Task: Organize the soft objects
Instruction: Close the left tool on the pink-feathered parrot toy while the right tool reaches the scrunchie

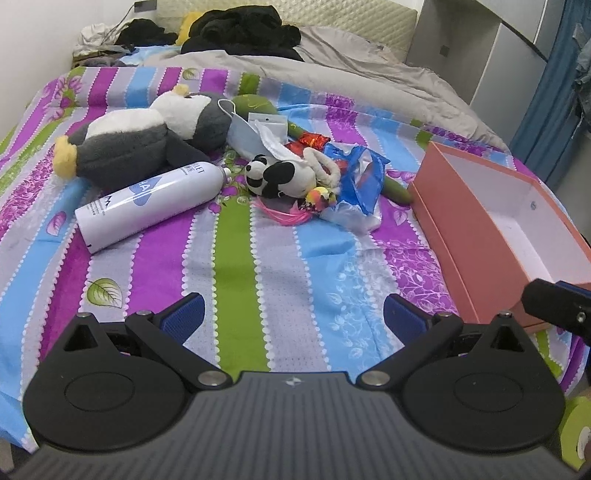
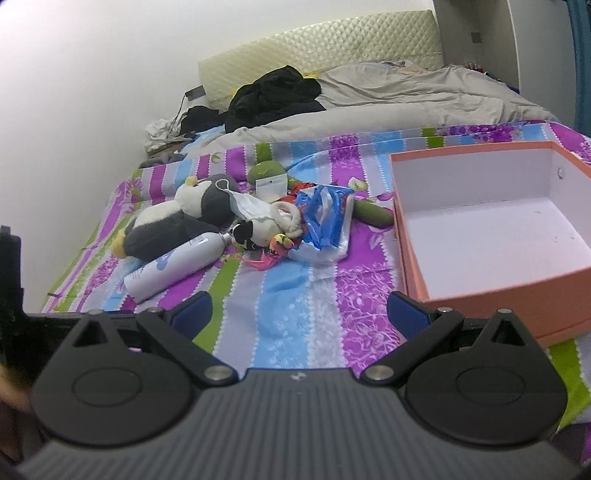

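Note:
A large grey-and-white penguin plush (image 1: pixel 140 136) (image 2: pixel 177 225) lies on the striped bedsheet. A small panda plush (image 1: pixel 277 177) (image 2: pixel 255 230) lies beside it in a pile with a face mask (image 1: pixel 243 134), a blue plastic bag (image 1: pixel 360 181) (image 2: pixel 325 221) and a green plush (image 1: pixel 255 105) (image 2: pixel 267 171). An open orange box (image 1: pixel 461 236) (image 2: pixel 480 295) with a white inside stands to the right. My left gripper (image 1: pixel 293 314) is open and empty, low over the sheet in front of the pile. My right gripper (image 2: pixel 299 310) is open and empty, beside the box's near left corner.
A white spray bottle (image 1: pixel 147 205) (image 2: pixel 177 262) lies in front of the penguin. A grey duvet (image 1: pixel 332 74) and black clothes (image 1: pixel 240 29) cover the far end of the bed. A wardrobe (image 1: pixel 480 48) stands at the far right.

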The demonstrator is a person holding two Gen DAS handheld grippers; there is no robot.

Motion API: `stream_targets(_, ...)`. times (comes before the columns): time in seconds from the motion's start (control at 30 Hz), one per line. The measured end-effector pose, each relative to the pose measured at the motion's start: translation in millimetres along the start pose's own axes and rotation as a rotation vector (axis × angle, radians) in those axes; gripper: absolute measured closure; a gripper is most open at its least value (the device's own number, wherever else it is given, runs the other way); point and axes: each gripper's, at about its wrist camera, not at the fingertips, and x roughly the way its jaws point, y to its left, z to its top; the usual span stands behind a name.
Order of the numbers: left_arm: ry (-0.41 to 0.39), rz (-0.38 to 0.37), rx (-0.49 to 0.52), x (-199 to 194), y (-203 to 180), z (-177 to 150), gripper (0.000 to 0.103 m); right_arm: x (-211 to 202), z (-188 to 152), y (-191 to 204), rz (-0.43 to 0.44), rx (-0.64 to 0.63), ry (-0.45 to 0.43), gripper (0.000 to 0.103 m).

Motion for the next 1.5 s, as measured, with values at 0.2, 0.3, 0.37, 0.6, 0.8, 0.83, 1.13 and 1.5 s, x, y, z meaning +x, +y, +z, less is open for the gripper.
stream_targets(0.2,0.016,-0.009,-0.012,25,5,9,0.000,28,8,-1,0.001,0.002,0.014,0.021)
stream_targets(0.3,0.021,-0.018,-0.021,41,7,16,0.000,46,14,-3,0.003,0.003,0.025,0.027)
stream_targets(0.37,0.019,-0.018,-0.016,52,6,22,0.000,59,17,-4,-0.007,-0.006,0.032,0.031)
stream_targets(0.6,0.017,-0.063,0.006,101,0,39,0.008,104,27,-11,-0.026,0.003,0.048,0.041)
stream_targets(0.8,0.011,-0.097,-0.007,144,5,54,0.016,150,40,-25,-0.039,0.047,0.064,0.055)
stream_targets(0.83,-0.003,-0.101,-0.011,150,6,58,0.017,157,43,-27,-0.044,0.053,0.062,0.058)
stream_targets(1.13,-0.032,-0.174,0.011,195,6,78,0.037,219,64,-39,-0.004,0.125,0.083,0.058)
stream_targets(1.5,0.001,-0.217,-0.021,221,14,72,0.075,268,56,-41,0.008,0.172,0.172,0.051)
